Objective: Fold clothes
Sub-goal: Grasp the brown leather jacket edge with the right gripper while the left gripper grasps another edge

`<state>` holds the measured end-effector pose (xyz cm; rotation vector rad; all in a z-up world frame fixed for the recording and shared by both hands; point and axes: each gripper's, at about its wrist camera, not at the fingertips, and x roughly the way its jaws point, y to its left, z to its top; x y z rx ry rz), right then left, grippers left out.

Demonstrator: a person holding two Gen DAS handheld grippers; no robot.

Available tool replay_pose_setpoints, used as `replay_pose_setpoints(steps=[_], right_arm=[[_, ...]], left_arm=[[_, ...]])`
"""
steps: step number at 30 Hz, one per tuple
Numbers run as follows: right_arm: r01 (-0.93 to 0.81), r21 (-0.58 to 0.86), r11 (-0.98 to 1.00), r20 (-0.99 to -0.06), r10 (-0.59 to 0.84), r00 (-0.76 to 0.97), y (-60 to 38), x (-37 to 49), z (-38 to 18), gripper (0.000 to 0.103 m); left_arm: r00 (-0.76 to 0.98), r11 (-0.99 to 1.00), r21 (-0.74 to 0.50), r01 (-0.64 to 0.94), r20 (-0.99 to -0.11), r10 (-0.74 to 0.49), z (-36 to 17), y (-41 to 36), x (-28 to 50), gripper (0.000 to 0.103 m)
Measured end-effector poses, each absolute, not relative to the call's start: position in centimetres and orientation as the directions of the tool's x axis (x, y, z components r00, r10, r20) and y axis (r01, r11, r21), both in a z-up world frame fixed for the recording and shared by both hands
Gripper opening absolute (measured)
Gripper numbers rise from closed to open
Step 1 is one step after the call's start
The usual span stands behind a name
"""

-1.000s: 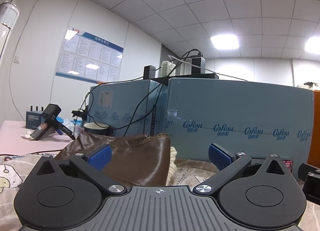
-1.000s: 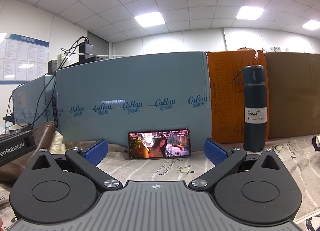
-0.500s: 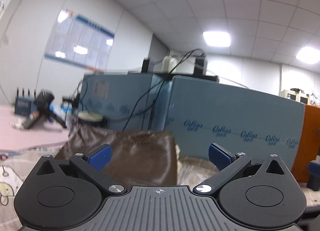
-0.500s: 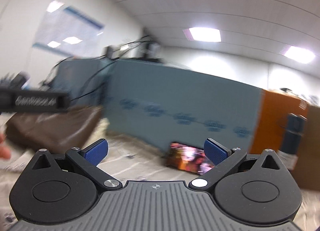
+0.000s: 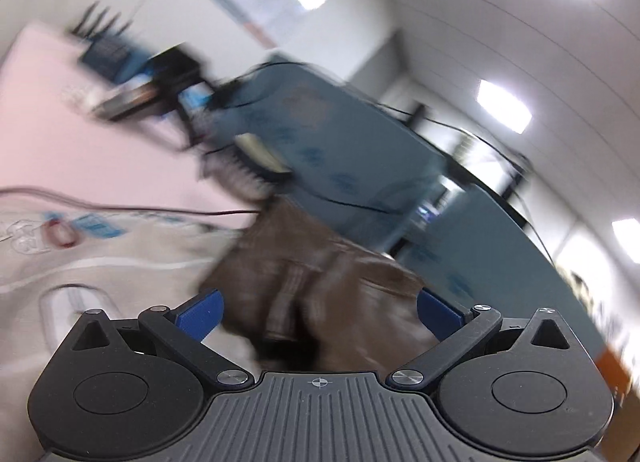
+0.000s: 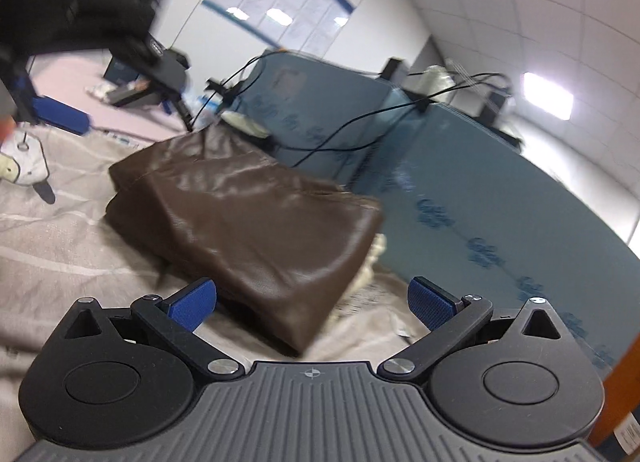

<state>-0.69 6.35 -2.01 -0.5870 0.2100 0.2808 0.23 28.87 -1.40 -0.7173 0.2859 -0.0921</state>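
A folded brown leather garment (image 6: 248, 213) with a cream lining at its right edge lies on the beige patterned cloth (image 6: 60, 246). It also shows, blurred, in the left wrist view (image 5: 320, 286). My right gripper (image 6: 312, 304) is open and empty, just in front of the garment's near corner. My left gripper (image 5: 318, 312) is open and empty, close over the garment. The left gripper also shows in the right wrist view (image 6: 52, 117) at the upper left, above the cloth.
Blue foam boards (image 6: 460, 189) stand behind the garment with black cables (image 6: 344, 121) draped over them. A pink cloth (image 5: 60, 133) with small devices lies at the far left. An orange board edge (image 6: 624, 394) is at the right.
Both grippers have swung left and tilted down toward the brown garment. The phone and the bottle have left the right wrist view. Both stay open.
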Motion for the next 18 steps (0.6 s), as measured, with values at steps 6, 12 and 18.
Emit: replay_pose_setpoints(steps=[6,12,18], right_arm=[[-0.365,-0.557,0.746,-0.32,0.212,0.923,9.9,1.8,-3.1,0.103],[-0.393,-0.625,0.675,-0.353,0.205,0.913,12.3,4.0,-4.1,0.101],[-0.342,-0.534,0.773,-0.284,0.218,0.934,11.5,4.5,-2.4,0.079]], left_arm=[[0.926,0.657,-0.754,-0.021,-0.262,-0.271,-3.2,32.4,1.1,0.103],[0.906,0.623,-0.782,-0.005,-0.268,-0.328,-4.1,32.5,2.6,0.103],[0.895,0.616,-0.788,-0.018,-0.287,-0.341,-4.3,32.8,4.6,0.103]])
